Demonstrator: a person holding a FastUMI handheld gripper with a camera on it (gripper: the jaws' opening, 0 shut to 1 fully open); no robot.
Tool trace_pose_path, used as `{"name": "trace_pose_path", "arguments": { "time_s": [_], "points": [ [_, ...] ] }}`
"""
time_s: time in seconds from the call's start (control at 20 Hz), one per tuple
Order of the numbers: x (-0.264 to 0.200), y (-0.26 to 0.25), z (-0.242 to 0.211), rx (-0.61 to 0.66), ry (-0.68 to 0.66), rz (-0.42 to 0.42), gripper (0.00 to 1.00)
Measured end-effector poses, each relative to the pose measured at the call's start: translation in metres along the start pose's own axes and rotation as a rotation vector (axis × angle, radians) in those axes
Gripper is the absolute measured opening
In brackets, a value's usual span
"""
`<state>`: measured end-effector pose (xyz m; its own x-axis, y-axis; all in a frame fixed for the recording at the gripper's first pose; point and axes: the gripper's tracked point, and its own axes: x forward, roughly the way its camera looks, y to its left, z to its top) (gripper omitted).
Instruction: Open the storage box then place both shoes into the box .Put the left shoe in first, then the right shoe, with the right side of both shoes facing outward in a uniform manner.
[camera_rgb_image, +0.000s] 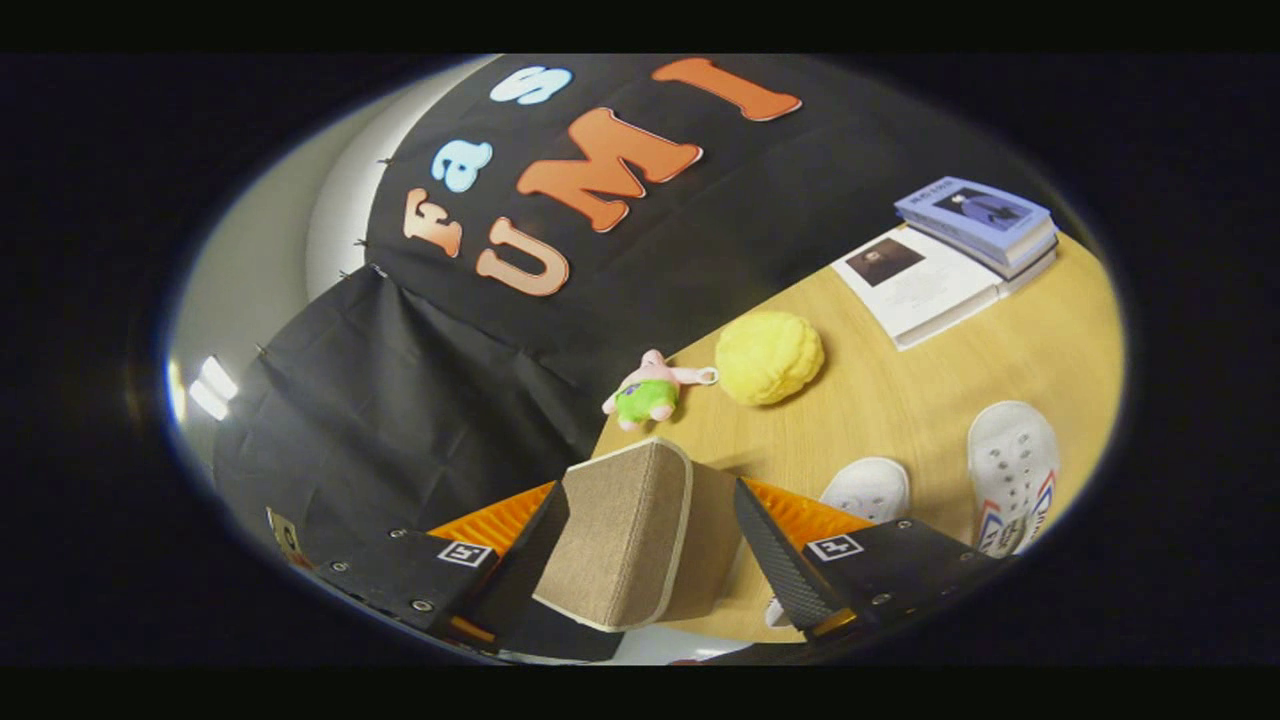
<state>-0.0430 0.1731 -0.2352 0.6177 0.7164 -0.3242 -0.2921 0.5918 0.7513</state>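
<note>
The gripper (650, 540) is tilted, its two fingers (775, 560) spread wide, apparently not pressing what sits between them.

Pink-and-green plush toy (648, 391) just beside yellow bun-like cushion (768, 357), stacked books (950, 255) beyond, on wooden table (930, 390).

From where I stand, no word or number can be read on the objects. Each side of the gripper (650, 490) carries a small square black-and-white marker, one on the left (465, 553) and one on the right (835, 547), showing a coded pattern rather than letters. The bluish book (975, 215) on top of the stack has a cover picture, and its print is too small to read. The same goes for the white book (915, 285) beside it. The fingers stand apart with the storage box (620, 530) between them; I can't tell whether both press on it.
</note>
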Motion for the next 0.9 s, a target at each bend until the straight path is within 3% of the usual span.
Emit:
{"name": "trace_pose_path", "arguments": {
  "time_s": [0.5, 0.9],
  "points": [
    [0.047, -0.002, -0.076, 0.186, 0.206, 0.119, 0.98],
    [0.077, 0.012, -0.102, 0.307, 0.296, 0.204, 0.98]
  ]
}}
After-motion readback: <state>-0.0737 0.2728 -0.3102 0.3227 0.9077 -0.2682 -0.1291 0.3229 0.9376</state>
